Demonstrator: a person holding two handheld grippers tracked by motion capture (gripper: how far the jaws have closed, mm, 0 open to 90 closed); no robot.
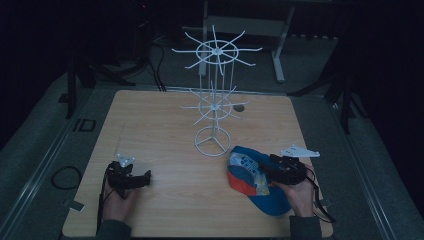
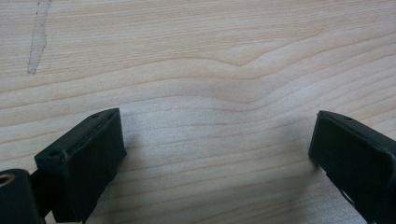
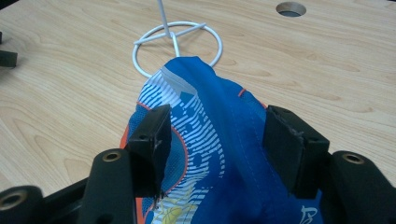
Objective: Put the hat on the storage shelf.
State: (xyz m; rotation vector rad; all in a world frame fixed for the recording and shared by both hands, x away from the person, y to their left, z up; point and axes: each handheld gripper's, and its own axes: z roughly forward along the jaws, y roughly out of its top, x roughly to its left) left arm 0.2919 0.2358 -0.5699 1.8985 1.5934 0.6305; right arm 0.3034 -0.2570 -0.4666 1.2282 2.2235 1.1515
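Two claws are over the wooden bench [image 1: 150, 125] at this moment, and we hold one in each hand. Our left claw [image 1: 131, 179] is near the front left part of the bench, and in the left gripper view its jaws stand wide apart with only bare wood grain between them, so it is released and grasps nothing. Our right claw [image 3: 215, 135] is at the front right part of the bench, over a blue cap [image 3: 219, 140] with orange trim and a white striped pattern. In the right gripper view the cloth of the cap rises between the two jaws; the left jaw touches the cloth, while beside the right jaw we still see a small gap, so the claw is around the cap and not clenched on it. In the high view the cap [image 1: 250, 180] lies on the bench just beside the round base of a white wire rack [image 1: 214, 107], which stands upright in the middle of the bench with two tiers of thin hooks. A small round hole [image 1: 239, 107] is in the bench behind the rack.
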